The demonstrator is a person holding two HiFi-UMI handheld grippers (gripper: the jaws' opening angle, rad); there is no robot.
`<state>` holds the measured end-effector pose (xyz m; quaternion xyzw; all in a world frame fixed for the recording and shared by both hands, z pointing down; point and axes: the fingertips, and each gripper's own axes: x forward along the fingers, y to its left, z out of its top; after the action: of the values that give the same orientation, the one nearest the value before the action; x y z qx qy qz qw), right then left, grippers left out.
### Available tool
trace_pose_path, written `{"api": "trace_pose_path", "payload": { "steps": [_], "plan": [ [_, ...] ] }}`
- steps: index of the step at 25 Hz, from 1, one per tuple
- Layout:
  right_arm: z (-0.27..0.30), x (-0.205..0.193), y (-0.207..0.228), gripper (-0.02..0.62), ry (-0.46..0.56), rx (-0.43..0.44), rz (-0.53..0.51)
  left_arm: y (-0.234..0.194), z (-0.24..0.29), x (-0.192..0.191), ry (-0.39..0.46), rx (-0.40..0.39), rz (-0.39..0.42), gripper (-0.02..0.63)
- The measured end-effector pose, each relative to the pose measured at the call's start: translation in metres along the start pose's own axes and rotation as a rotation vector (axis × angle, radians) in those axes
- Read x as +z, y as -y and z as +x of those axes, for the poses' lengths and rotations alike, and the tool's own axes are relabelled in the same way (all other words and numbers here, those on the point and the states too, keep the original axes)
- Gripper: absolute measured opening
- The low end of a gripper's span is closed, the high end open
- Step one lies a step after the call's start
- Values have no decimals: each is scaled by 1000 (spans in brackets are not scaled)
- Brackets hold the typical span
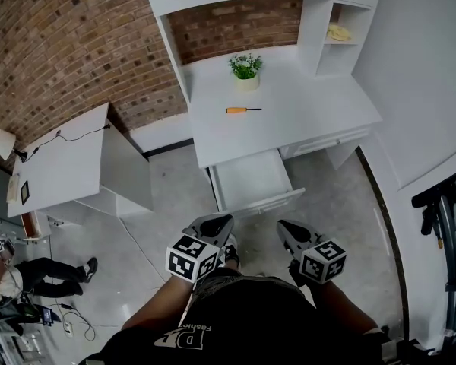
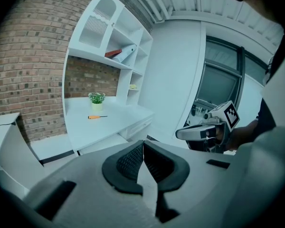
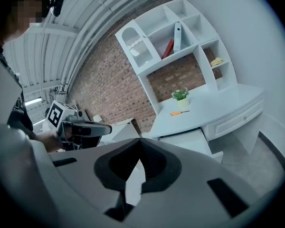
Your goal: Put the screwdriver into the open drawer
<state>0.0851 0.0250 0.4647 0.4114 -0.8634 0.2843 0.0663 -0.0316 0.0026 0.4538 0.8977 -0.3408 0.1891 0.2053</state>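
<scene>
Orange-handled, slim-shafted steel screwdriver (image 1: 242, 110) is lying flat on the white desk top (image 1: 311, 109). It is resting just in front of the small green potted plant (image 1: 245, 68) and well apart from both grippers. Beneath the desk's front edge, the white pull-out drawer (image 1: 252, 179) is standing open, its interior showing bare.

Low in the head view, the left gripper (image 1: 219, 222) and the right gripper (image 1: 289, 229), each carrying a marker cube, are hovering over the grey floor, short of the drawer front. In the left gripper view, the dark ribbed jaws are pressing together with nothing between them. In the right gripper view, the jaws are likewise meeting at their tips and pinching nothing. Both gripper views are facing the desk, with the screwdriver far ahead.

Judged from this layout, the task is sitting at its very start: the drawer is already open, but the tool is untouched. Remaining are reaching the desk, spreading one gripper, pinching the handle, carrying it to the drawer and releasing it inside.
</scene>
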Motion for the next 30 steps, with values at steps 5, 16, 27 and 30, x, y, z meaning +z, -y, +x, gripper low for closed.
{"api": "trace_pose_path", "payload": {
  "steps": [5, 16, 27, 30],
  "plan": [
    [21, 12, 10, 5, -17, -15, 5, -23, 11, 15, 0, -6, 19, 18],
    [83, 48, 26, 5, -43, -58, 2, -93, 38, 46, 4, -36, 15, 18],
    [133, 66, 54, 5, -55, -165, 13, -174, 78, 74, -30, -55, 143, 18],
    [142, 74, 61, 5, -45, -199, 3, -196, 92, 80, -53, -63, 206, 18]
  ]
}}
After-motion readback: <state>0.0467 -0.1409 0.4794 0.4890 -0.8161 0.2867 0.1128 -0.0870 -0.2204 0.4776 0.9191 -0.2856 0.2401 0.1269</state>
